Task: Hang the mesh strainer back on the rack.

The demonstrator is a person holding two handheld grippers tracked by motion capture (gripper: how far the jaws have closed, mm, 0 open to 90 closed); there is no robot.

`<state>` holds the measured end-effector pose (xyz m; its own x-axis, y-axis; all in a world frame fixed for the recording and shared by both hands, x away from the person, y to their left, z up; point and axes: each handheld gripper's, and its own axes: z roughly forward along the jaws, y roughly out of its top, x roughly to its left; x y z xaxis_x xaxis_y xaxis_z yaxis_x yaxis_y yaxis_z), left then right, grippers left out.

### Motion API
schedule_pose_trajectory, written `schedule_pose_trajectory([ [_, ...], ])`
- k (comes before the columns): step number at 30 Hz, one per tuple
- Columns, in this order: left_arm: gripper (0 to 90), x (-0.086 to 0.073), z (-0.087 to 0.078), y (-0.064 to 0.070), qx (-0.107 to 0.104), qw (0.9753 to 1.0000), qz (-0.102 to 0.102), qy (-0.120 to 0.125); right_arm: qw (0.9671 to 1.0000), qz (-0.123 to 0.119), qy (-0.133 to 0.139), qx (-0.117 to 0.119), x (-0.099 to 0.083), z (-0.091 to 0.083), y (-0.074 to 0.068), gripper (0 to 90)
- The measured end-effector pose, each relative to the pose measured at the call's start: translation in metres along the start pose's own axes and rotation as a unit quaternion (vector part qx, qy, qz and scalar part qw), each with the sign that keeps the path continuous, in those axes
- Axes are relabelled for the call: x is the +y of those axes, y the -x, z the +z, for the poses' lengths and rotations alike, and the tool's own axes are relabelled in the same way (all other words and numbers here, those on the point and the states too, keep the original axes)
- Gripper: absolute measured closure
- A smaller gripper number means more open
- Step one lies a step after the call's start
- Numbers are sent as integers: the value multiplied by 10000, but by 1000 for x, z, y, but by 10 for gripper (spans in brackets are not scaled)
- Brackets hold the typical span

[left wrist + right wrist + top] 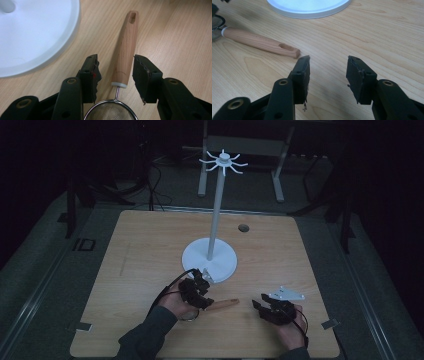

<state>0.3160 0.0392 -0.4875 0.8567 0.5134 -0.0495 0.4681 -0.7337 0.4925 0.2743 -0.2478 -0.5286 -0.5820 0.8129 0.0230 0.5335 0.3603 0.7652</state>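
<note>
A small mesh strainer with a wooden handle (126, 47) lies flat on the table; its metal bowl (110, 112) shows at the bottom of the left gripper view. My left gripper (116, 71) is open, its jaws standing either side of the handle near the white collar, not touching it. In the high view the left gripper (196, 290) hovers over the strainer's handle (225, 304). My right gripper (328, 75) is open and empty over bare wood, with the handle's (262, 42) holed end just left of its jaw. It sits at the front right (272, 310).
A white hanging stand with a round base (210, 260), tall pole and hooked top (223, 162) stands mid-table, just beyond the left gripper. A small dark hole (243, 228) sits at the table's far side. Table legs and cables lie on the floor behind.
</note>
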Motion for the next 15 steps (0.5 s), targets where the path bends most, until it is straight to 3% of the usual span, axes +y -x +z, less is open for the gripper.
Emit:
schedule_pose_trajectory([
  [3,557,3,7,1,64,9996,128,-240,10000,7,1,1,0,0,0,534],
  [15,567,9,29,7,-63,9965,314,-778,10000,12,-6,5,0,0,0,532],
])
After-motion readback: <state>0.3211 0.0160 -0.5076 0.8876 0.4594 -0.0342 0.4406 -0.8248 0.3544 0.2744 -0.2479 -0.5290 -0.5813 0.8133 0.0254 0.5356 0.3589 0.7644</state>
